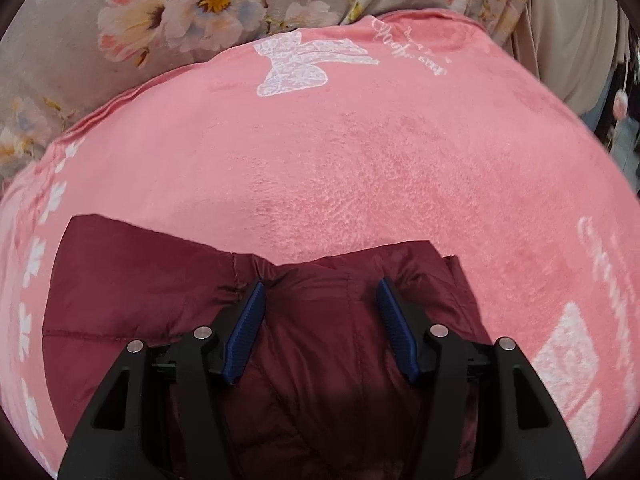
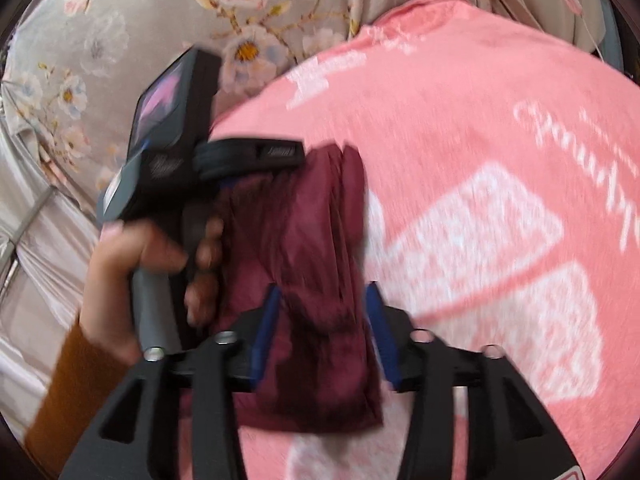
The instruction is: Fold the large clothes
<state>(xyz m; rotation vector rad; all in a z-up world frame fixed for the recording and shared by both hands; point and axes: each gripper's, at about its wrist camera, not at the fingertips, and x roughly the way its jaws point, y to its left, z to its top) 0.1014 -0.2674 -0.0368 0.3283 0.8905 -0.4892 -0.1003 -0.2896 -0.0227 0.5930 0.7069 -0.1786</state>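
A dark maroon quilted jacket (image 1: pixel 160 300) lies folded on a pink fleece blanket (image 1: pixel 360 160). In the left wrist view my left gripper (image 1: pixel 321 292) hovers over the jacket's far edge. Its blue pads (image 1: pixel 246 332) stand wide apart with fabric bulging loosely between them, not pinched. In the right wrist view my right gripper (image 2: pixel 322 298) straddles a narrow folded band of the jacket (image 2: pixel 316 240). Its blue pads (image 2: pixel 266 332) stand apart on either side of the band without squeezing it. The view is motion-blurred.
The pink blanket (image 2: pixel 480 140) with white prints covers a bed with a grey floral sheet (image 1: pixel 120 40). A person's hand (image 2: pixel 120 264) in an orange sleeve (image 2: pixel 68 392) holds the other tool left of the jacket. Beige curtain fabric (image 1: pixel 568 40) hangs at the far right.
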